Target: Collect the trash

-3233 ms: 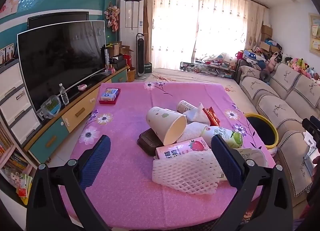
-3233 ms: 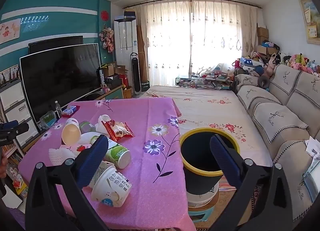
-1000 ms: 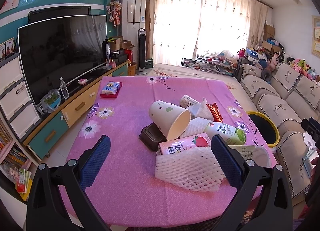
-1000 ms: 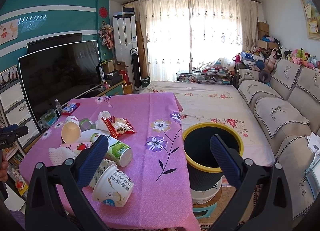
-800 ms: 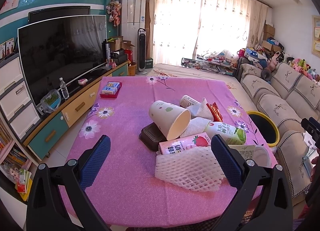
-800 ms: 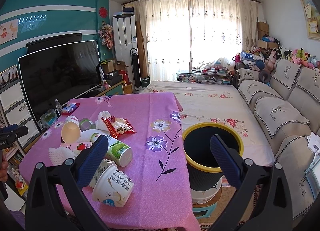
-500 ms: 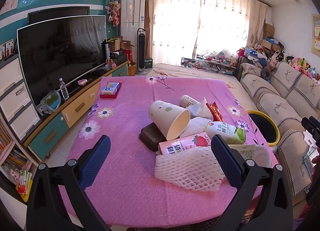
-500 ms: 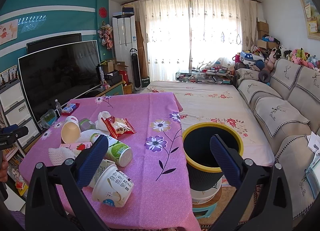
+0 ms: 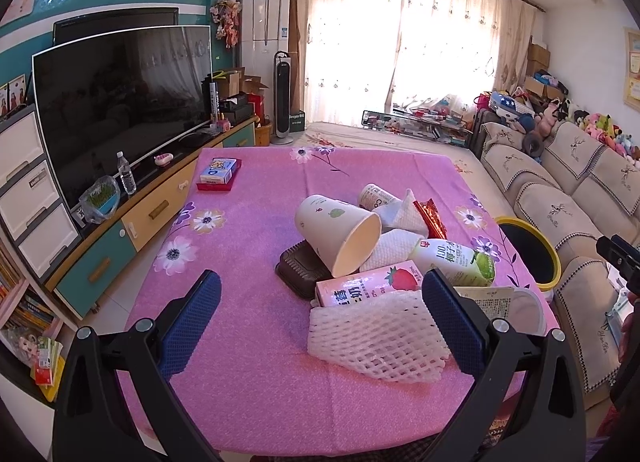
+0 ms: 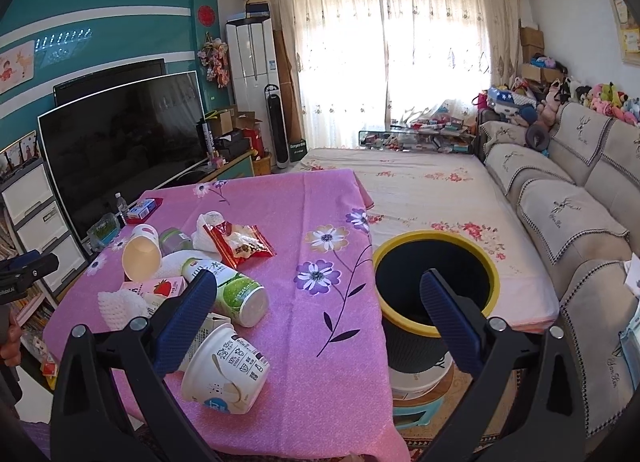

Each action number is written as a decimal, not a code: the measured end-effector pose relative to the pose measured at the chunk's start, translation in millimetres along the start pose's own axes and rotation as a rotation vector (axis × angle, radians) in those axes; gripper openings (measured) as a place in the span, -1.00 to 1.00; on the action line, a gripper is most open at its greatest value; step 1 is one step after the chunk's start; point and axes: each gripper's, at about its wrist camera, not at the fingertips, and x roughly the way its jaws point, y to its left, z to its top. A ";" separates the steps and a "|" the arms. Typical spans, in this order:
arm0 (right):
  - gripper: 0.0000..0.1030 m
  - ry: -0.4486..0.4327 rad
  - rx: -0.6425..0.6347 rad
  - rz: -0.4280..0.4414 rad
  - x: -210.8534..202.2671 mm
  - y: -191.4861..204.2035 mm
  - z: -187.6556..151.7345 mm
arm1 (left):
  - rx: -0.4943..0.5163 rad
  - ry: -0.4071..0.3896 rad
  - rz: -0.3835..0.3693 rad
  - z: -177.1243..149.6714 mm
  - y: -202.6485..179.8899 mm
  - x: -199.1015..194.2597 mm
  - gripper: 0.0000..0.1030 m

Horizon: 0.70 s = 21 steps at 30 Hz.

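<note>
Both grippers spread wide and empty over a trash-strewn pink table.

The left gripper [image 9: 318, 312] frames the white foam net [image 9: 376, 346] at lower centre, with the strawberry milk carton [image 9: 366, 288] and paper cup [image 9: 338, 238] just above it. The right gripper [image 10: 318, 312] sits between a yogurt cup [image 10: 226, 370] at lower left and the yellow-rimmed bin [image 10: 438, 240] right of centre, beside the table [image 10: 304, 205].

Bare cloth [image 9: 240, 262] left of trash pile [image 9: 360, 246] (tightly heaped), bin mouth [image 10: 436, 274] unblocked
</note>
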 end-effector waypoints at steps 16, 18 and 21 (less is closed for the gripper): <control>0.67 0.337 -0.334 0.350 127.8 50.0 18.7 | -0.008 0.026 -0.021 4.4 -11.1 27.5 0.93; 0.63 0.381 -0.390 0.370 143.8 58.7 15.1 | -0.007 0.031 -0.013 6.2 -11.6 31.9 0.93; 0.60 0.450 -0.458 0.414 164.2 71.4 10.2 | -0.011 0.040 0.001 9.3 -10.8 39.3 0.93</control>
